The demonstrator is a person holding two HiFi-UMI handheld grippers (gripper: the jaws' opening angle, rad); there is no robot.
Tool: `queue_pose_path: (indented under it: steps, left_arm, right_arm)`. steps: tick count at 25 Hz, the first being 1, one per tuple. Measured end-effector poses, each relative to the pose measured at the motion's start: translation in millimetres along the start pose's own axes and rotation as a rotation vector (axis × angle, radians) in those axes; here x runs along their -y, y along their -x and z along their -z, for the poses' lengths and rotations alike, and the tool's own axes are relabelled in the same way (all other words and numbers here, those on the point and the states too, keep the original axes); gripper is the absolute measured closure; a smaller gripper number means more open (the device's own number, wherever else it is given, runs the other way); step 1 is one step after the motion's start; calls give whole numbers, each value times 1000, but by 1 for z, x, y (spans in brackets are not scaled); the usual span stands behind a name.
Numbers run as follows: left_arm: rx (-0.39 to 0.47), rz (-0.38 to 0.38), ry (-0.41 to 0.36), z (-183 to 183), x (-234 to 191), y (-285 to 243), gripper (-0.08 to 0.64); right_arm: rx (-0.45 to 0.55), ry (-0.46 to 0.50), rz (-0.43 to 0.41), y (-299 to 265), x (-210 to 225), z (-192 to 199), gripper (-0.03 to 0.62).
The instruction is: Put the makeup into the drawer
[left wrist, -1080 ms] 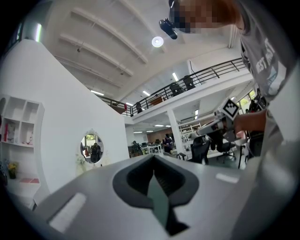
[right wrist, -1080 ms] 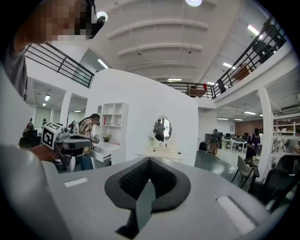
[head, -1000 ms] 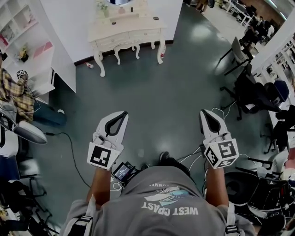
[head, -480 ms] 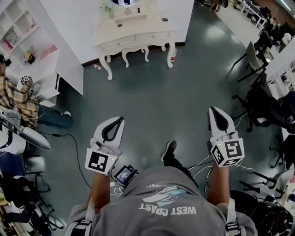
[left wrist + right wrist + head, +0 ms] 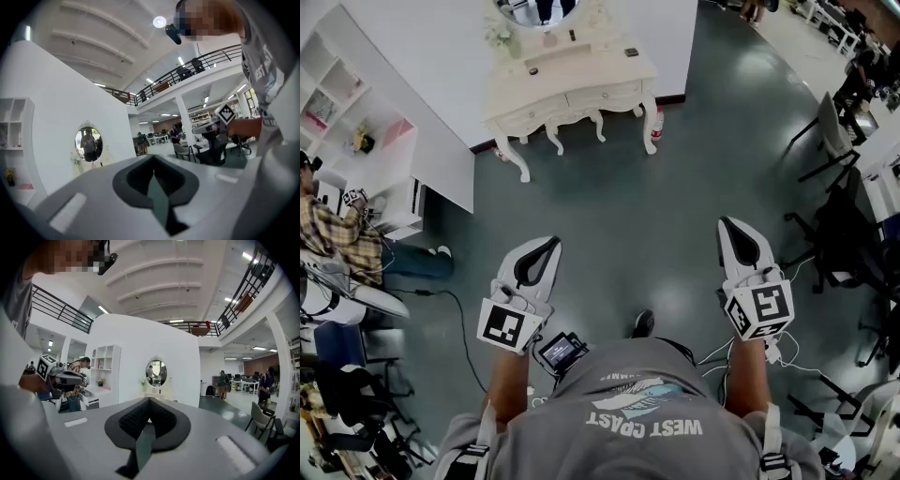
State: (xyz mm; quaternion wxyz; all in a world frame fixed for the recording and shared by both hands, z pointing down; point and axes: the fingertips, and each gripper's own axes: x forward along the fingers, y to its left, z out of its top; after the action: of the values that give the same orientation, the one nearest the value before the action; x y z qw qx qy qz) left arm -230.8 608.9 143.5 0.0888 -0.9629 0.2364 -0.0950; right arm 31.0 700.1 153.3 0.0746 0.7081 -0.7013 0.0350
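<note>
White plastic, our left gripper (image 5: 551, 242) and right gripper (image 5: 727, 223) were both closed tight on nothing; we held them side by side above the dark floor (image 5: 628, 206). Well ahead of their tips stood the cream dressing table (image 5: 591, 69), with small makeup items (image 5: 630, 52) on its top above the drawer (image 5: 614, 95).

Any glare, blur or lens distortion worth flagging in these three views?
Head view: sharp, edges bowed by the wide lens, soft light patches on the glossy floor. Left gripper view: heavy fisheye, black corners, railing curved, its own fingers slightly soft. Right gripper view: same fisheye; mirror is crisp.
</note>
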Motion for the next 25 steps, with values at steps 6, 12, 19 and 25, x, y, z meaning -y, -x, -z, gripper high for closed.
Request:
queue_pose_path:
  steps: [6, 12, 19, 25]
  left_arm:
    - [7, 6, 4, -13, -5, -77, 558]
    - [17, 4, 1, -18, -26, -127, 558]
    - [59, 79, -18, -13, -63, -216, 558]
    - [83, 184, -2, -4, -122, -314, 558]
  right_arm:
    - [-8, -9, -10, -43, 58, 4, 591]
    - [-15, -11, -25, -79, 80, 1, 591]
    - [-56, -23, 66, -121, 127, 17, 591]
    - [-69, -33, 177, -192, 170, 16, 591]
